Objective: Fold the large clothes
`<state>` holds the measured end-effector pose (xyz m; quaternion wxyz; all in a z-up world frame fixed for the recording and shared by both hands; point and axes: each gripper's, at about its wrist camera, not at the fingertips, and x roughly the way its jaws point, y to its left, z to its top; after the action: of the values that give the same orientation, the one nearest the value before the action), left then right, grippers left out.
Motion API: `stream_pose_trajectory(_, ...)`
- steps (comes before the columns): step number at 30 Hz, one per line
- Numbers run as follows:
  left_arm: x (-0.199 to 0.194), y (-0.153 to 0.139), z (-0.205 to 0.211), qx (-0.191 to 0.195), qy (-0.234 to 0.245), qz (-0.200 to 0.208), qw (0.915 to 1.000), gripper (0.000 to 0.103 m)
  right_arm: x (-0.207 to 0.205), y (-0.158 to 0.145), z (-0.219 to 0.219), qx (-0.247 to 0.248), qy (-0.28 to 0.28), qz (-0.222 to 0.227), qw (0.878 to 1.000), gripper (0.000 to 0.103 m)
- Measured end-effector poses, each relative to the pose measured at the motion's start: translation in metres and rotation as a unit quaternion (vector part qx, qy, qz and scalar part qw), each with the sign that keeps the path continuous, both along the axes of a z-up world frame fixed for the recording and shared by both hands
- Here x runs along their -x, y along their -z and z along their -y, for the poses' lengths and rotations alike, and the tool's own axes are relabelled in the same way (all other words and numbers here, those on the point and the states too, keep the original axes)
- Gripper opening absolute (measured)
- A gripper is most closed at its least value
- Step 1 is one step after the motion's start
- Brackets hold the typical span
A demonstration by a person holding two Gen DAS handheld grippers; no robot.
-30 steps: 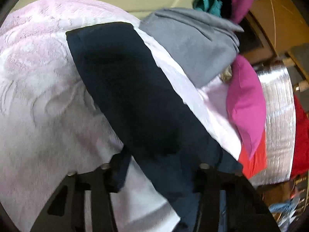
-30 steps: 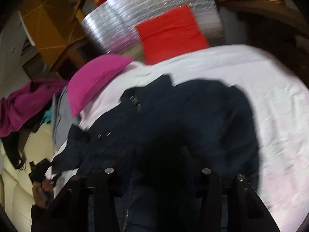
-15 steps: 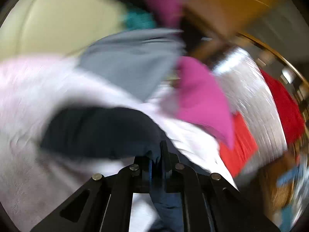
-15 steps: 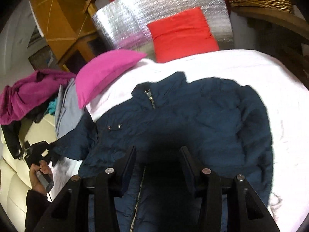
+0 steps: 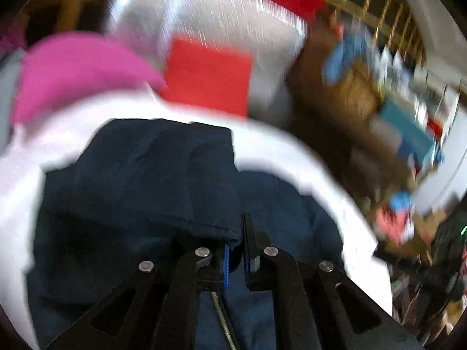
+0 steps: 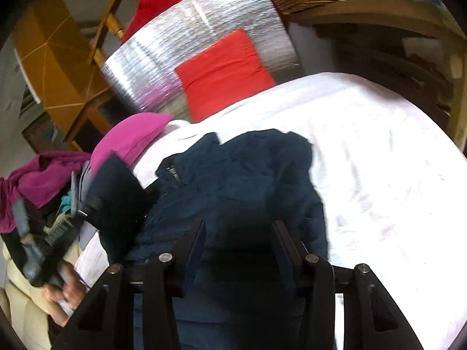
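My left jaws [image 5: 236, 250] are pinched shut on the cuff of the navy zip jacket's [image 6: 239, 180] sleeve [image 5: 151, 175], which hangs over the body toward eleven o'clock. The left view is smeared, so I can't be sure how deep that bite goes. The jacket lies spread on the white bedspread [image 6: 379, 151], collar toward the pink cushion [image 6: 131, 137] at ten o'clock and the red cushion [image 6: 221, 73] at twelve. My right jaws [image 6: 238, 242] stand about half open over the jacket's lower body; whether they touch cloth I can't tell. The jacket looks padded, soft and probably slippery, so it should drape rather than crease. Seams, cuffs, the hem and the zip edge look like the safest holds.
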<state>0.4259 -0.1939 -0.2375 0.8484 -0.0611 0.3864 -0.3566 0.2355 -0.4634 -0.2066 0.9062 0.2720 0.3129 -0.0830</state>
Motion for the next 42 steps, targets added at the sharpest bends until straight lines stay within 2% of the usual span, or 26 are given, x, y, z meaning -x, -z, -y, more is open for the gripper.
stream_pose_trajectory(1, -0.003, 0.008, 0.010, -0.022, 0.018, -0.024, 0.9993, 0.016, 0.002, 0.001, 0.004, -0.002, 0.004, -0.003, 1.000, 0.053)
stream_pose_trajectory(2, -0.001, 0.015, 0.018, -0.042, 0.042, -0.051, 0.9969, 0.031, 0.004, 0.002, 0.007, -0.003, 0.009, -0.007, 1.000, 0.057)
stream_pose_trajectory(3, 0.002, 0.020, 0.022, -0.056, 0.069, -0.072, 0.9934, 0.044, 0.007, 0.003, 0.011, -0.005, 0.016, -0.010, 1.000, 0.067)
stream_pose_trajectory(4, 0.006, 0.022, 0.020, -0.061, 0.082, -0.080, 0.9915, 0.045, 0.009, 0.003, 0.014, -0.006, 0.023, -0.010, 1.000, 0.074)
stream_pose_trajectory(5, 0.009, 0.019, 0.012, -0.060, 0.085, -0.082, 0.9912, 0.047, 0.010, 0.003, 0.015, -0.006, 0.024, -0.010, 1.000, 0.076)
stream_pose_trajectory(6, 0.011, 0.016, 0.003, -0.056, 0.085, -0.086, 0.9911, 0.055, 0.009, 0.003, 0.015, -0.005, 0.022, -0.012, 1.000, 0.076)
stream_pose_trajectory(8, 0.011, 0.008, -0.025, -0.020, 0.099, -0.107, 0.9892, 0.071, 0.005, 0.001, 0.012, -0.001, 0.015, -0.017, 1.000, 0.076)
stream_pose_trajectory(9, 0.009, 0.004, -0.044, 0.005, 0.107, -0.121, 0.9869, 0.075, 0.001, -0.001, 0.007, 0.001, 0.004, -0.017, 1.000, 0.076)
stream_pose_trajectory(11, 0.004, -0.004, -0.083, 0.044, 0.100, -0.137, 0.9845, 0.075, -0.009, -0.006, -0.006, 0.013, -0.021, -0.019, 1.000, 0.076)
stream_pose_trajectory(13, 0.004, -0.011, -0.112, 0.072, 0.078, -0.130, 0.9859, 0.075, -0.023, -0.012, -0.027, 0.033, -0.052, -0.020, 0.998, 0.076)
stream_pose_trajectory(15, -0.014, -0.011, -0.146, 0.082, 0.012, -0.122, 0.9891, 0.076, -0.042, -0.017, -0.056, 0.054, -0.095, -0.022, 0.994, 0.076)
stream_pose_trajectory(17, -0.029, -0.004, -0.175, 0.079, -0.071, -0.128, 0.9861, 0.076, -0.064, -0.017, -0.086, 0.079, -0.130, -0.032, 0.988, 0.077)
stream_pose_trajectory(19, -0.041, 0.008, -0.191, 0.052, -0.149, -0.140, 0.9774, 0.076, -0.085, -0.016, -0.114, 0.096, -0.158, -0.038, 0.982, 0.081)
stream_pose_trajectory(22, -0.052, 0.028, -0.197, 0.011, -0.207, -0.168, 0.9639, 0.075, -0.120, -0.010, -0.163, 0.147, -0.198, -0.055, 0.968, 0.086)
stream_pose_trajectory(24, -0.057, 0.038, -0.191, -0.006, -0.214, -0.194, 0.9573, 0.074, -0.140, -0.001, -0.192, 0.209, -0.218, -0.063, 0.951, 0.091)
stream_pose_trajectory(25, -0.058, 0.040, -0.187, -0.015, -0.218, -0.195, 0.9560, 0.074, -0.152, 0.007, -0.209, 0.250, -0.230, -0.073, 0.938, 0.092)
stream_pose_trajectory(28, -0.060, 0.044, -0.177, -0.050, -0.215, -0.188, 0.9570, 0.074, -0.175, 0.031, -0.232, 0.343, -0.223, -0.112, 0.906, 0.090)
stream_pose_trajectory(29, -0.060, 0.044, -0.173, -0.056, -0.213, -0.188, 0.9572, 0.074, -0.181, 0.035, -0.231, 0.370, -0.205, -0.116, 0.899, 0.090)
stream_pose_trajectory(30, -0.058, 0.045, -0.170, -0.064, -0.212, -0.186, 0.9571, 0.074, -0.180, 0.033, -0.225, 0.368, -0.192, -0.108, 0.903, 0.088)
stream_pose_trajectory(32, -0.060, 0.046, -0.164, -0.079, -0.210, -0.184, 0.9569, 0.074, -0.176, 0.023, -0.197, 0.326, -0.142, -0.089, 0.931, 0.088)
stream_pose_trajectory(34, -0.056, 0.048, -0.167, -0.088, -0.210, -0.183, 0.9563, 0.074, -0.163, 0.012, -0.150, 0.242, -0.083, -0.066, 0.965, 0.088)
stream_pose_trajectory(36, -0.051, 0.049, -0.164, -0.097, -0.211, -0.178, 0.9562, 0.074, -0.144, 0.012, -0.096, 0.130, -0.026, -0.048, 0.990, 0.088)
stream_pose_trajectory(37, -0.050, 0.048, -0.163, -0.100, -0.211, -0.176, 0.9562, 0.074, -0.132, 0.018, -0.070, 0.068, -0.006, -0.038, 0.997, 0.088)
stream_pose_trajectory(39, -0.052, 0.052, -0.160, -0.105, -0.211, -0.173, 0.9563, 0.074, -0.115, 0.032, -0.033, -0.043, 0.007, -0.022, 0.999, 0.089)
stream_pose_trajectory(40, -0.053, 0.054, -0.159, -0.104, -0.210, -0.172, 0.9567, 0.074, -0.104, 0.044, -0.012, -0.104, 0.012, -0.016, 0.994, 0.089)
stream_pose_trajectory(42, -0.053, 0.051, -0.158, -0.100, -0.211, -0.167, 0.9578, 0.074, -0.088, 0.061, 0.015, -0.174, 0.029, -0.001, 0.984, 0.089)
